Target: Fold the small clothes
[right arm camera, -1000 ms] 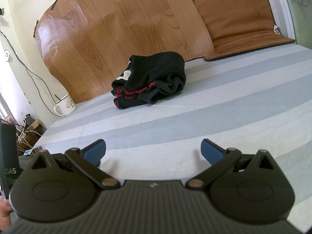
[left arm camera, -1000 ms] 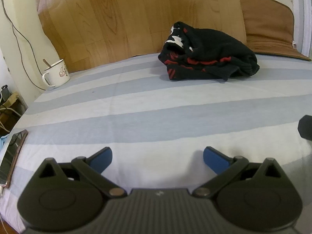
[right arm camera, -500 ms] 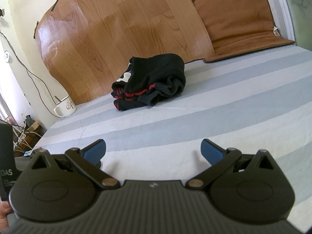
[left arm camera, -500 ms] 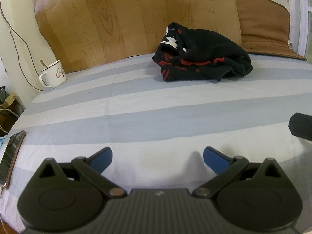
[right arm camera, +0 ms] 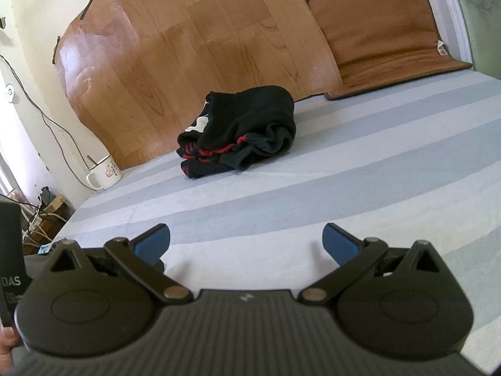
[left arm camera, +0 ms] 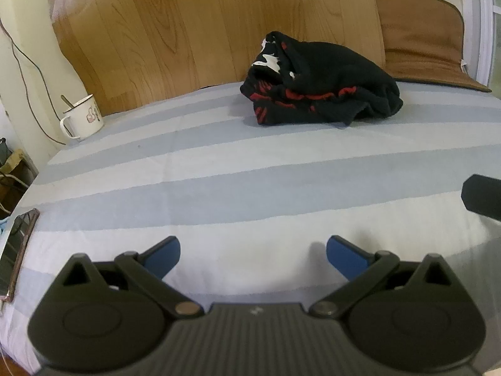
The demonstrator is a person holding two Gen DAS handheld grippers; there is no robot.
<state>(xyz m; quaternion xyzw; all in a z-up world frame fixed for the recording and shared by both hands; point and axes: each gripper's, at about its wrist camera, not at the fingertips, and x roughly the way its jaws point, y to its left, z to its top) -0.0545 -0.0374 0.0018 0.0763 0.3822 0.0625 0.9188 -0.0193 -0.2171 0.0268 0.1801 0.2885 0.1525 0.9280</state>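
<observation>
A blue-and-white striped sheet (left arm camera: pixel 250 188) fills the middle of both views. The black garment with red trim (left arm camera: pixel 319 94) lies bunched in the upper centre of the left view, well apart from both tools. It looks soft, light and floppy; a loose hem edge at its lower front seems the best hold. The left gripper (left arm camera: pixel 253 252) and right gripper (right arm camera: pixel 245 241) both gape, empty. A white mug (left arm camera: pixel 83 117) at middle left holds 1 spoon.

Striped bedsheet (left arm camera: pixel 250 169), wood-grain panel (left arm camera: pixel 203 25) against cream wall (right arm camera: pixel 37 9), brown mat (right arm camera: pixel 382 31)
</observation>
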